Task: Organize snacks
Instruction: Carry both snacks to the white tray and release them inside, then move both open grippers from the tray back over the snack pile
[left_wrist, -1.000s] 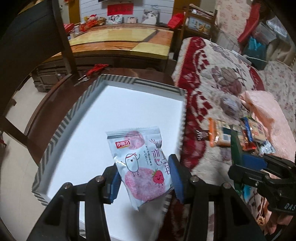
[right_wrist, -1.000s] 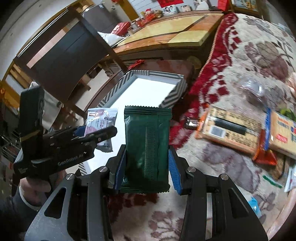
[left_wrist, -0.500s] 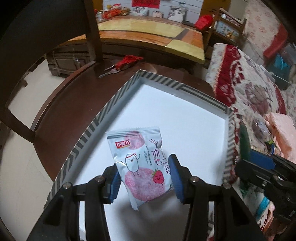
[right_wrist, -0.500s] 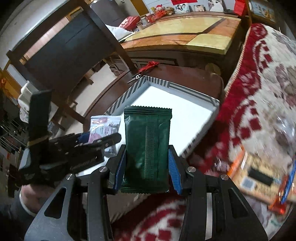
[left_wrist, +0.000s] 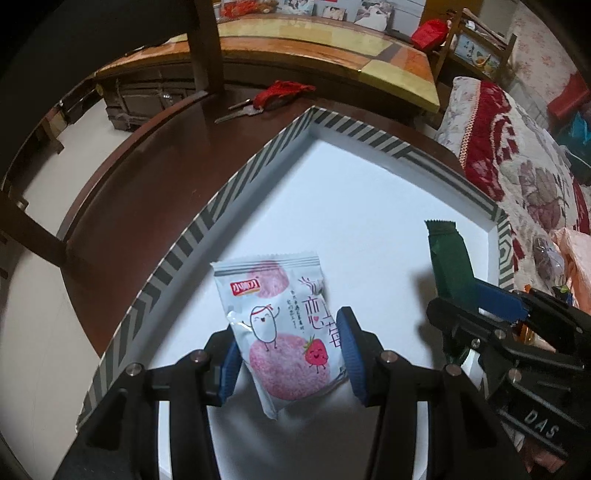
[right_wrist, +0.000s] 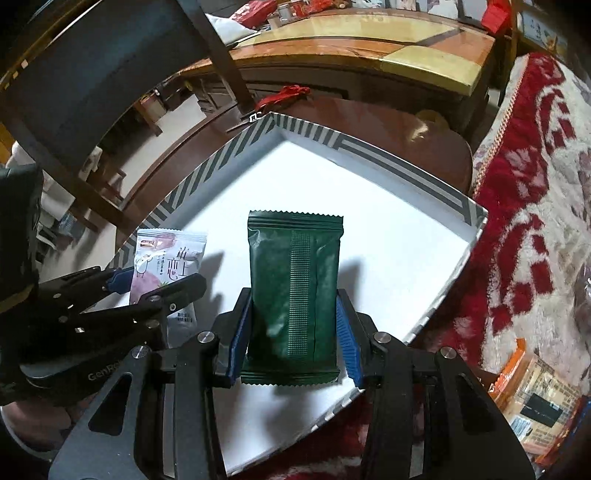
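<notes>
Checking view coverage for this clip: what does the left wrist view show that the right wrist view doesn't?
Only the left wrist view shows the front print of the pink-and-white snack packet held in the left gripper.

Only the right wrist view shows the full face of the green packet in the right gripper, plus orange snack packs on the floral blanket.

Both show the striped box, both packets and red-handled scissors.

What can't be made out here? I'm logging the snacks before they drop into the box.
- Green packet: right wrist view shows only its plain seamed back, so no brand.
- Strawberry packet: left wrist view, small print too fine to read.
- Snacks on the blanket: right wrist view, cut by the edge.
- Striped box: near wall hidden behind both grippers.
</notes>
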